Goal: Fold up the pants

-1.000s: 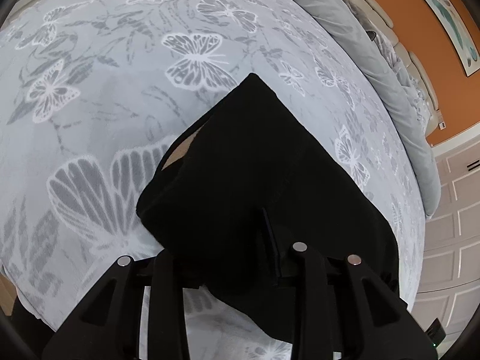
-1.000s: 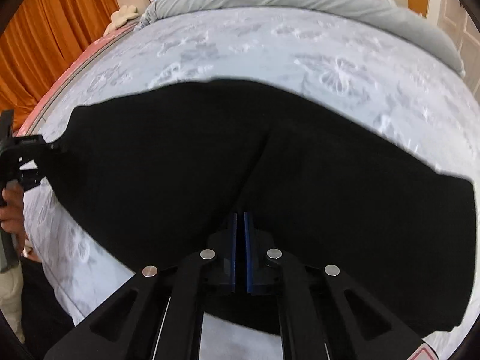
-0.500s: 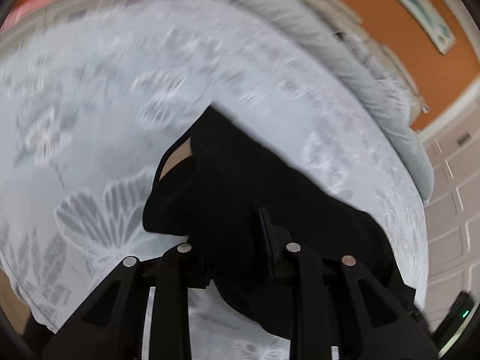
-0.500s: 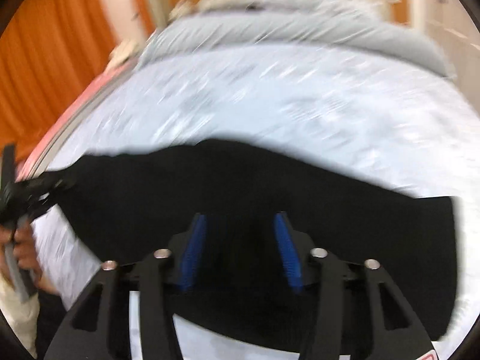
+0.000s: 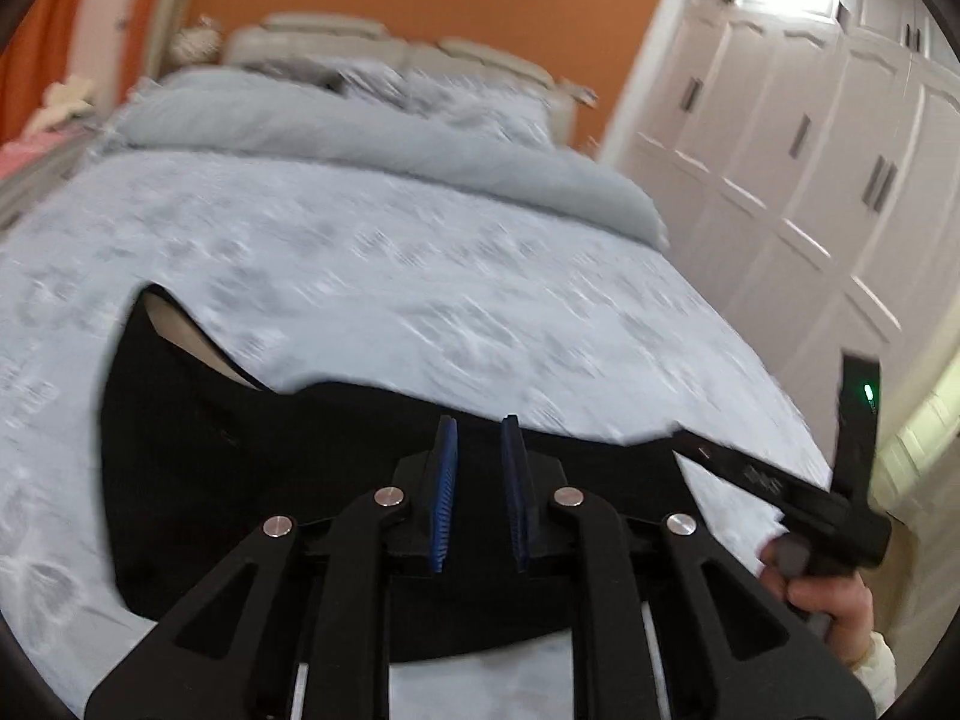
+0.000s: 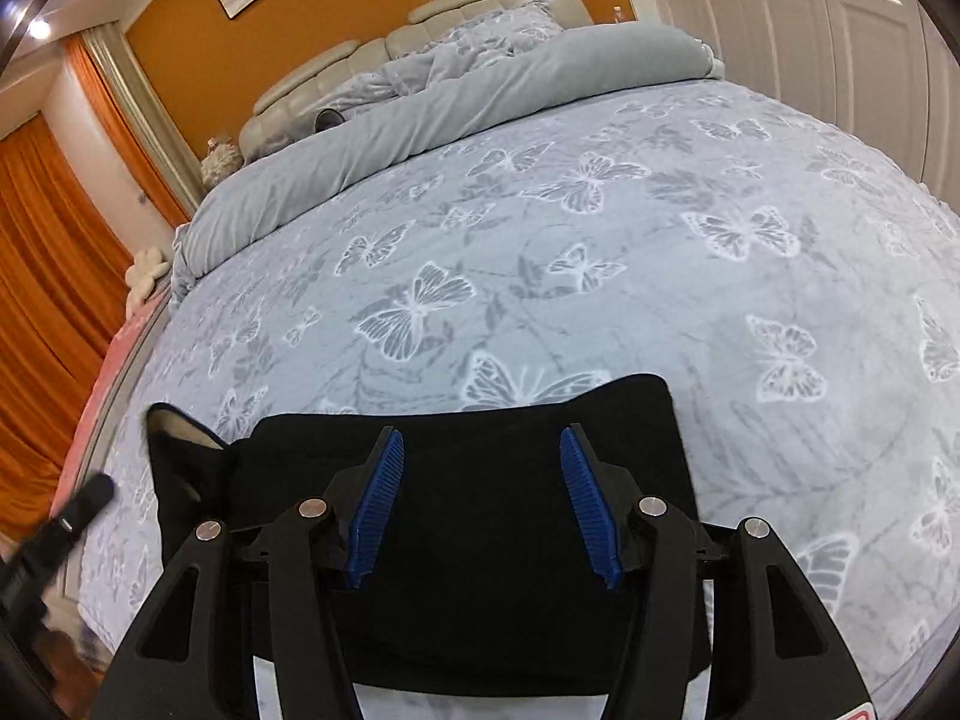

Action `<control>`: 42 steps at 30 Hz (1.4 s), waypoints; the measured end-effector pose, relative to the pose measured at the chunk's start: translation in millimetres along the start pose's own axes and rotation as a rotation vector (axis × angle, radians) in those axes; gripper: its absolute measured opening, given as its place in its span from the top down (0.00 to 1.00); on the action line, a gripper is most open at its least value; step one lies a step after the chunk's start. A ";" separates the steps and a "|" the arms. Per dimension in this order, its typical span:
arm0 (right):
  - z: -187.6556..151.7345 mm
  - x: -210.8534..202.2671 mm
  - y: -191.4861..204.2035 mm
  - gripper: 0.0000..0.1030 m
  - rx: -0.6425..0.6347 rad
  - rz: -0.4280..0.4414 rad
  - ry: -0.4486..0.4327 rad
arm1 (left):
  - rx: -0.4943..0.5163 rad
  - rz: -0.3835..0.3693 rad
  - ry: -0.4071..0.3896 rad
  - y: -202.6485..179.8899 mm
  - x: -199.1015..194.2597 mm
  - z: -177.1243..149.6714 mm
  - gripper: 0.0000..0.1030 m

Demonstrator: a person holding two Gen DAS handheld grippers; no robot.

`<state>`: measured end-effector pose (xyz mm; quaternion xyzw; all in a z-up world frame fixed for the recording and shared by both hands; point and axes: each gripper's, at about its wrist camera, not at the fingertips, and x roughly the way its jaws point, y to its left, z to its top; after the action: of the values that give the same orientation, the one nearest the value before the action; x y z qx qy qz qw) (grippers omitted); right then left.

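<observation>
The black pants (image 6: pixel 480 516) lie folded into a compact rectangle on the butterfly bedspread (image 6: pixel 540 252) near the bed's front edge. A pale inner lining shows at their left corner (image 6: pixel 174 426). My right gripper (image 6: pixel 480 504) is open and empty, raised above the pants. My left gripper (image 5: pixel 478 480) is open with a narrow gap, empty, above the pants (image 5: pixel 240 480). The right gripper also shows in the left wrist view (image 5: pixel 780 486), held in a hand at the right.
A rolled grey duvet (image 6: pixel 420 120) lies across the head of the bed before a padded headboard (image 6: pixel 372 54). White wardrobe doors (image 5: pixel 810 150) stand to the right. Orange curtains (image 6: pixel 42 252) hang at the left.
Both grippers let go of the pants, opened and lifted back. The pants now lie folded shorter than the long spread shape seen before.
</observation>
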<state>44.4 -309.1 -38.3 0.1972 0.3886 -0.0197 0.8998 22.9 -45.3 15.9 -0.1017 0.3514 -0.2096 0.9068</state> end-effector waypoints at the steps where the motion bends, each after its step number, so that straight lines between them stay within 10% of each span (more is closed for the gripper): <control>1: -1.4 -1.1 -1.4 0.48 -0.005 0.000 0.005 | -0.013 -0.016 0.021 -0.4 5.6 -3.5 0.83; 9: -4.2 3.6 9.4 0.48 -0.046 0.011 0.040 | -0.153 0.375 -0.079 105.3 -22.7 -24.3 0.18; 24: -19.7 28.0 40.7 0.48 -0.071 0.027 0.104 | 0.275 0.619 0.021 90.1 46.3 -35.1 0.06; 27: -19.2 28.1 37.8 0.48 -0.067 0.029 0.109 | 0.209 0.628 0.116 101.3 75.3 -33.4 0.06; 32: -17.6 27.2 30.6 0.48 -0.058 0.015 0.115 | 0.024 0.582 0.180 133.1 98.4 -29.6 0.73; 34: -15.8 26.0 25.9 0.48 -0.049 0.013 0.115 | -0.093 0.494 0.170 149.2 85.8 -19.1 0.85; 37: -13.8 21.3 18.8 0.48 -0.030 0.012 0.106 | -0.266 0.335 0.111 173.1 44.1 2.2 0.88; 42: -10.1 13.3 9.0 0.48 -0.016 0.012 0.091 | -0.219 0.223 -0.044 148.1 -34.2 34.9 0.88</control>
<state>48.4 -295.6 -51.0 0.1930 0.4280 -0.0023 0.8830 69.5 103.6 12.6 -0.1647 0.3611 -0.0656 0.9155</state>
